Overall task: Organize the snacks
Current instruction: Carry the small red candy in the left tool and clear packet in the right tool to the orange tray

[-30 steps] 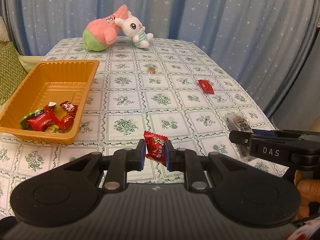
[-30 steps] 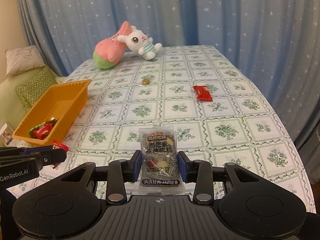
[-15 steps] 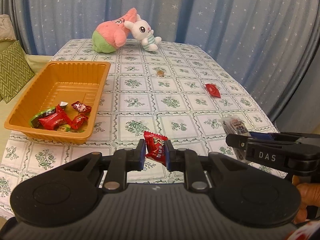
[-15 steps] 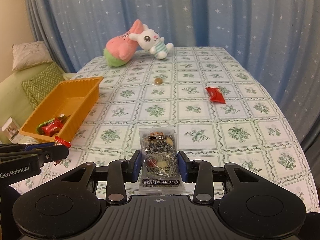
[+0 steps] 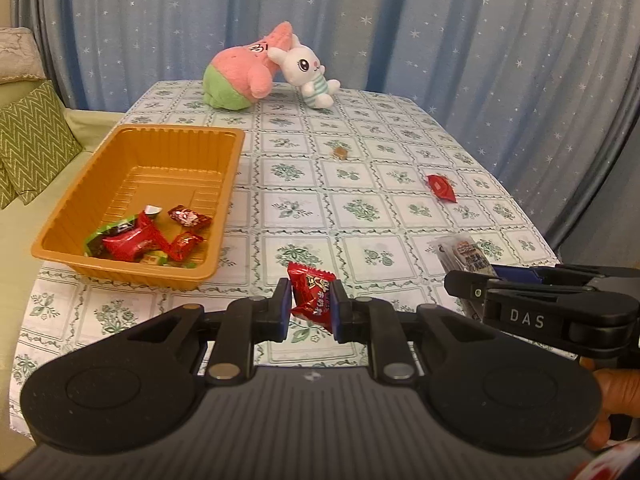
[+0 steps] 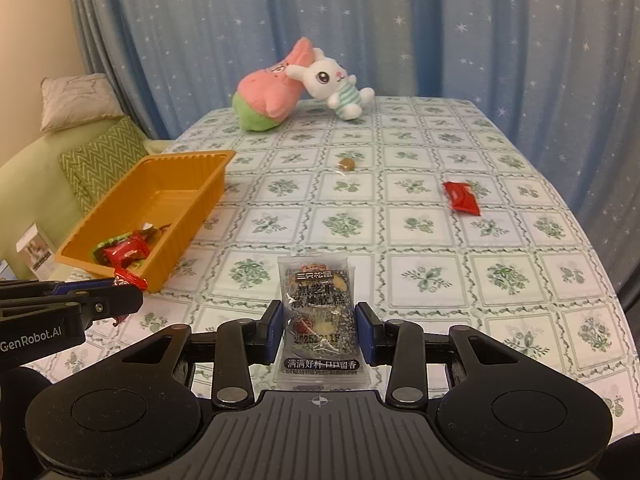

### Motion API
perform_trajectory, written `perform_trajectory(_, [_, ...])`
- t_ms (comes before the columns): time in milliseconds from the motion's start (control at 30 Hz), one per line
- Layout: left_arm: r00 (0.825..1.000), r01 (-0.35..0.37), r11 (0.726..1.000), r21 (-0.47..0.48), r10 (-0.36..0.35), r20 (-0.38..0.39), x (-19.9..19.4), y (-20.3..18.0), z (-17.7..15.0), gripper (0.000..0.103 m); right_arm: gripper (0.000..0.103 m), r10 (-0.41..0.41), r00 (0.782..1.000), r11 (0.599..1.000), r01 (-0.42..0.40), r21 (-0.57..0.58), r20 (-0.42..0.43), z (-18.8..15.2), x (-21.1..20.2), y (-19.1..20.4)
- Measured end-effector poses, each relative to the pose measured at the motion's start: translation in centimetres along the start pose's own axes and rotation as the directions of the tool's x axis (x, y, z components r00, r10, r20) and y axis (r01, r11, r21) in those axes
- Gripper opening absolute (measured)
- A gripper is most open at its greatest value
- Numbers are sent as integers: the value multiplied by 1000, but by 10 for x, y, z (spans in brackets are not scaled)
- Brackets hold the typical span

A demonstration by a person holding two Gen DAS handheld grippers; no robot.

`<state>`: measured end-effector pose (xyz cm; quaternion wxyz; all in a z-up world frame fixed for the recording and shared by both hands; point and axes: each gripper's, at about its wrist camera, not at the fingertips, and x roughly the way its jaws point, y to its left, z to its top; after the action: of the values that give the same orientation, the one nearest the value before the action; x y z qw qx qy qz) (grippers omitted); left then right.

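A table (image 6: 440,248) under a pale cloth printed with green flower squares fills both views, set against a blue star-sprinkled curtain (image 6: 400,20). At its far end a pink and green plush (image 5: 240,80) and a white rabbit plush (image 5: 306,70) lean on each other, well clear of the work and probably just decoration. Along the table's left side stands the orange tray (image 5: 136,136), evidently the collecting place, since a small heap of red and green wrapped snacks (image 5: 140,240) already lies in its near end. The right gripper (image 6: 320,326) pinches a clear packet with a dark seeded cake (image 6: 318,308) across its middle, the packet upright and facing the camera, gripped by the flat sides so the filling is not crushed. The left gripper (image 5: 310,308) is closed tight on a small red candy (image 5: 312,296), held above the cloth just beside the tray's near right corner, which suggests both pieces are being carried toward the tray together. Two snacks lie loose on the cloth, well apart: a red sachet (image 5: 440,188) toward the right edge and a tiny brown sweet (image 5: 340,153) near the middle, likely the next to be gathered.
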<state>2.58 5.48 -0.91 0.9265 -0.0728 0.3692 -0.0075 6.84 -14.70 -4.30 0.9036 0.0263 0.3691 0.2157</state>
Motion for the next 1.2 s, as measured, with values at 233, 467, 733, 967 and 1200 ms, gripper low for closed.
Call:
perform_trajectory(233, [1000,-15,1000,-13,15,7,-5,12,2,17,39,20,1000,1000,-20,-21,-2,4,5,12])
perform_trajectory(467, [999,-29,999,-30,30,12,-9,25,3,17,39,34,999,999,-34,-40,-4,7,10,22])
perform_trajectory(733, [999,-48,998,-46,49,13,-12,42,4,17,39,59,998,996,-60,-65,-12,12,19,38])
perform_trajectory(967, [997,-69,996,-55,70,13,-12,59,7,17,39,89,996,991,-90,-94,-20,18,31,59])
perform_trajectory(1200, [996,-90,994,-60,91,12,-10,80,13,17,39,124,992,985,-126,-121,-28,28,46,80])
